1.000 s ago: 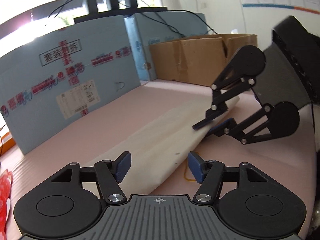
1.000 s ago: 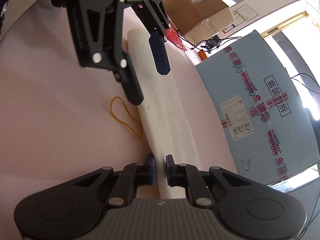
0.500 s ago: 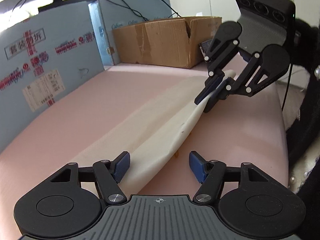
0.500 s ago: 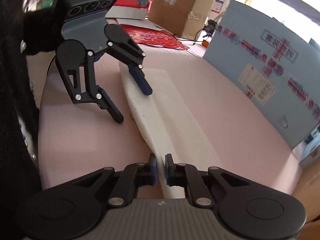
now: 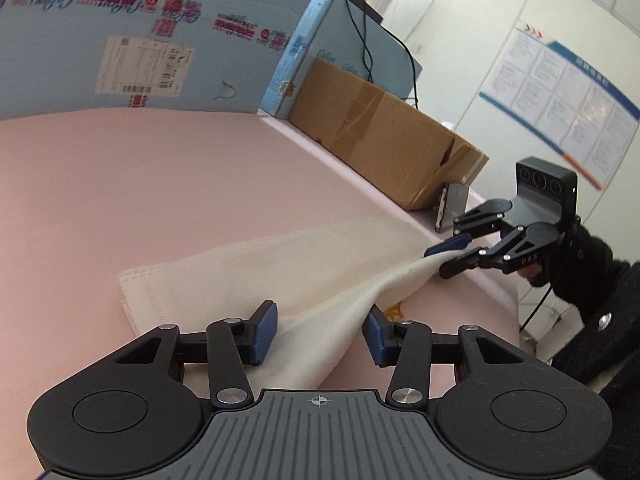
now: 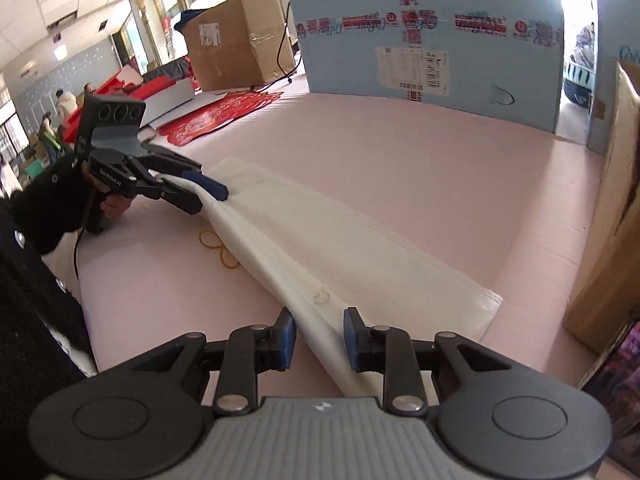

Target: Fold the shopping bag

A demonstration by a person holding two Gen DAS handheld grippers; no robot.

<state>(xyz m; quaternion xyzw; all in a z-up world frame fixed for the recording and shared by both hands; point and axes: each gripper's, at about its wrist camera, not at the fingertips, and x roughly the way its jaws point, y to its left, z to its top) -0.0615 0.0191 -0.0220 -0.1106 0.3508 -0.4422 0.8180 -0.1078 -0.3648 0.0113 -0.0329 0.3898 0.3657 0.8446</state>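
The white shopping bag (image 6: pixel 340 240) ran lengthwise from 6 to 11 o'clock in the right view. The right hand-held gripper (image 6: pixel 316 338) and left hand-held gripper (image 5: pixel 320 334) each stood spread astride the raised fold at opposite ends, equally near.

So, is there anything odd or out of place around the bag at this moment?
Yes. Yellow rubber bands lie loose on the pink table, partly tucked under the raised edge of the white bag. They could be caught inside the next fold. Nothing looks spilled or torn.

Black tongs (image 5: pixel 320 330), blue pads, seemingly black sleeves.
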